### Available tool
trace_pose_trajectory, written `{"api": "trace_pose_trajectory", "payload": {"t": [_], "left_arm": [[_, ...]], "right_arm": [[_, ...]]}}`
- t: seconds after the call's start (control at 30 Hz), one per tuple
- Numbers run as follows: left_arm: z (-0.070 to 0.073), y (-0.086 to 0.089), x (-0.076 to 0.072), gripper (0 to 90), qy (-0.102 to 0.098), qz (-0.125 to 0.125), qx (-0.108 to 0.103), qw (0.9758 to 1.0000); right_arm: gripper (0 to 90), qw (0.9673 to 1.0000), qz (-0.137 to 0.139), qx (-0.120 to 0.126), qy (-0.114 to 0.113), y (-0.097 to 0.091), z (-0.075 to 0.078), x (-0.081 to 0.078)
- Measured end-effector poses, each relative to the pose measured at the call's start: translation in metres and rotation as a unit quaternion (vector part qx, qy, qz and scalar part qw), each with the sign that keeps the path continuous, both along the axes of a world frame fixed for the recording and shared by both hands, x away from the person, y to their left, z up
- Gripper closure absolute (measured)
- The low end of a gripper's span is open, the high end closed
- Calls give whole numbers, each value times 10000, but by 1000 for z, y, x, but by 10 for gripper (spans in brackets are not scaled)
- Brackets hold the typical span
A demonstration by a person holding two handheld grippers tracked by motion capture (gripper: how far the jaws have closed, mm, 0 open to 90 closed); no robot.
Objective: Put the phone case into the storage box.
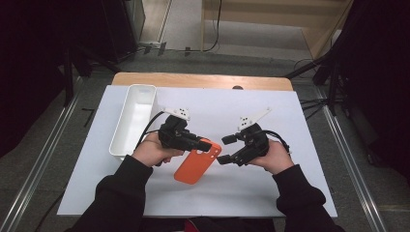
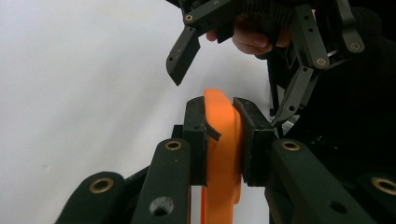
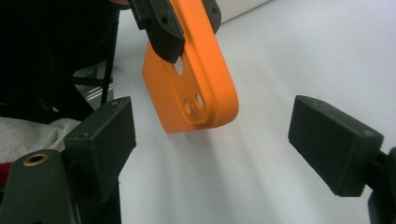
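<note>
Above table (image 1: 270, 193), we see left gripper (image 1: 205, 144) clamped on orange phone case (image 1: 196, 166), camera end held out; right gripper (image 1: 226, 150) jaws apart, likely for handover.

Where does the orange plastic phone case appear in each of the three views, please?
High view: the orange plastic phone case lies at centre, between both hands.
Left gripper view: lower centre, clamped edge-on between that tool's pads.
Right gripper view: upper centre, hanging ahead of the open jaws.
Shared landmark: the white table sheet beneath it.
</note>
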State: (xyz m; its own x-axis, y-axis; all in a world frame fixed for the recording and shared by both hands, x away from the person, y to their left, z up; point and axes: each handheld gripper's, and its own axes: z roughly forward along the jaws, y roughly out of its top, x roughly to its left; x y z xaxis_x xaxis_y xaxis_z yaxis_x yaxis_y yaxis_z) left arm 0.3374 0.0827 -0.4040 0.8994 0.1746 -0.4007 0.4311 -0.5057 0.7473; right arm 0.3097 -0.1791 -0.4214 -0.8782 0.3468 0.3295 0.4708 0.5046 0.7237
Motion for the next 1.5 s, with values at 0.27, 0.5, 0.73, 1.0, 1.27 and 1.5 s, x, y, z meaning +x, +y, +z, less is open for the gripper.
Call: {"api": "trace_pose_trajectory", "payload": {"t": [0.27,0.5,0.73,1.0,1.27,1.5], "left_arm": [[-2,2,1,760,42,-43,-9,10000],[-4,0,2,759,44,-89,-1,10000],[-5,-1,2,759,56,-175,12,9998],[-6,-2,1,759,81,-289,28,9995],[-6,-2,1,759,107,-326,3,9994],[-6,-2,1,759,112,-417,-31,9991]], "right_arm": [[172,9999,124,-69,-23,4,0,5],[291,9997,224,-28,35,5,0,9],[384,9991,405,48,121,5,-1,10],[511,9981,537,188,224,4,-2,13],[558,9970,671,236,292,2,-4,15],[631,9958,805,249,359,5,-7,16]]}}
